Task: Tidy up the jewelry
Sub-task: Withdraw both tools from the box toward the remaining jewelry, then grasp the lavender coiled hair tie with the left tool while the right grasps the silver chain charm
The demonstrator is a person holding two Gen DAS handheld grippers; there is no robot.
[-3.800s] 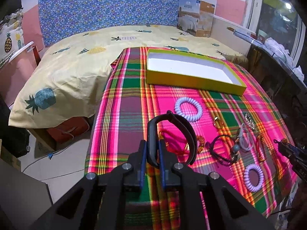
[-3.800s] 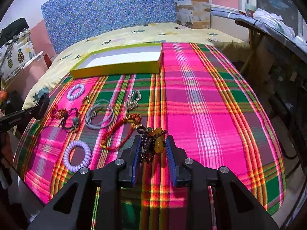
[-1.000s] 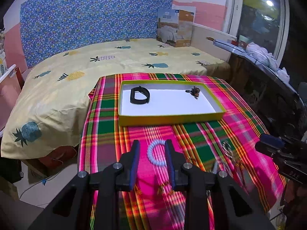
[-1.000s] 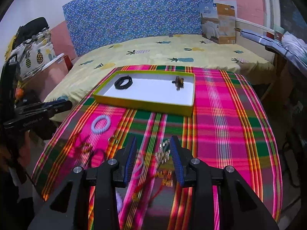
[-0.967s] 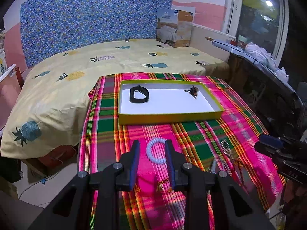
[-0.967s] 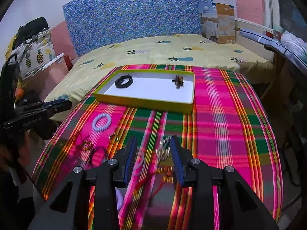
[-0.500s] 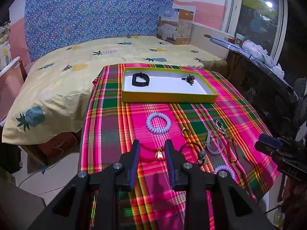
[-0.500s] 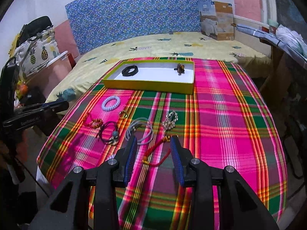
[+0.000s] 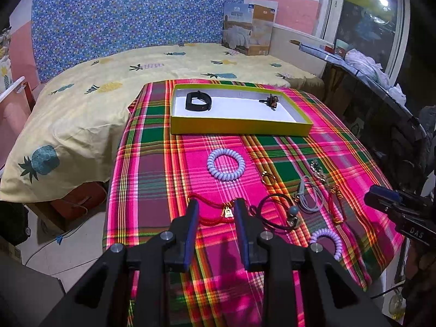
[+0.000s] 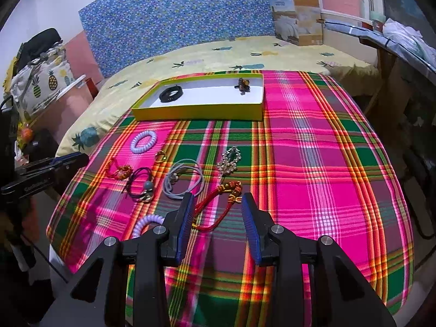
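Note:
A yellow box [image 9: 237, 129] [image 10: 199, 111] on the plaid cloth holds a black band [image 9: 197, 101] [image 10: 170, 94] and a brown bead bracelet [image 9: 271, 100] [image 10: 243, 84]. Loose jewelry lies nearer: a lilac coil ring [image 9: 225, 164] [image 10: 143, 141], a red cord with gold charm [image 9: 218, 214] [image 10: 120, 170], a black cord [image 9: 275, 214] [image 10: 141, 184], a grey cord [image 9: 309, 196] [image 10: 185, 181], a red knotted cord [image 10: 218, 204], a silver chain [image 10: 230, 160]. My left gripper [image 9: 215, 207] is open above the red charm cord. My right gripper [image 10: 218, 200] is open above the red knotted cord.
A second lilac coil ring [image 9: 325, 241] [image 10: 145, 224] lies at the cloth's near edge. A small gold ring [image 9: 268, 177] sits mid-cloth. A bed with a pineapple sheet [image 9: 81, 103] lies behind and left. A cluttered shelf [image 9: 368, 68] runs along the right.
Both grippers, holding the black band and bead bracelet earlier, have let them go in the box. They have drawn back and lowered over the loose jewelry, jaws open.

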